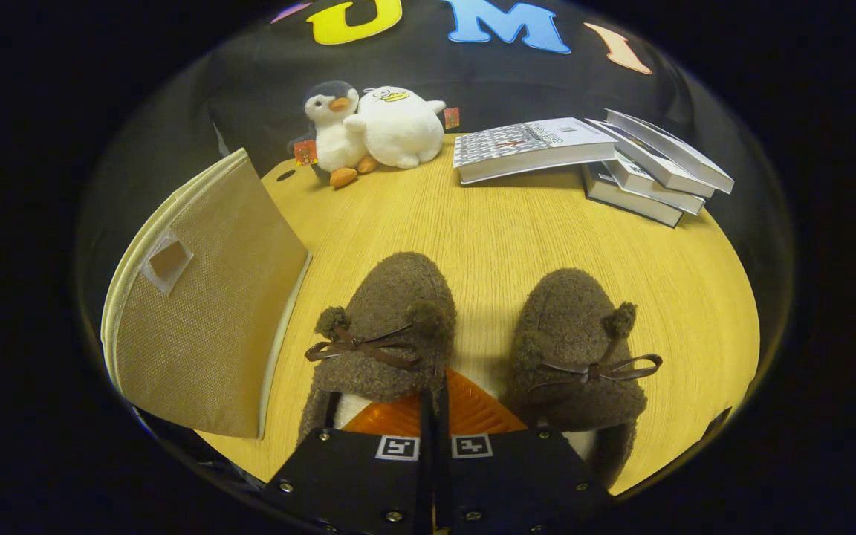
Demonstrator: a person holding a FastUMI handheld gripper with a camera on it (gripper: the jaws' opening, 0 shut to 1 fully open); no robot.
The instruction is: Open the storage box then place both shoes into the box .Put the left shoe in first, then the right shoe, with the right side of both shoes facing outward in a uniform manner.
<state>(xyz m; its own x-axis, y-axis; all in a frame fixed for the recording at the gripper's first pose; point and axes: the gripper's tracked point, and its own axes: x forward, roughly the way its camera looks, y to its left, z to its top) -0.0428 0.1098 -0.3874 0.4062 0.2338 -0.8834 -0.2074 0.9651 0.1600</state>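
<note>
Gripper (434, 416), lower centre, fingers closed together and holding nothing, poised above the gap between left shoe (383, 334) and right shoe (576, 349) just ahead; storage box (205, 312), at middle left, appears unopened; opening it is judged the step in hand.

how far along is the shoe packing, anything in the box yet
Nothing looks done. The storage box stands closed beside the shoes, flap shut. Both shoes, the left shoe and right shoe, sit on the table just ahead of the gripper, whose fingers are together and hold nothing. Left: open the box, then left shoe, then right.
</note>
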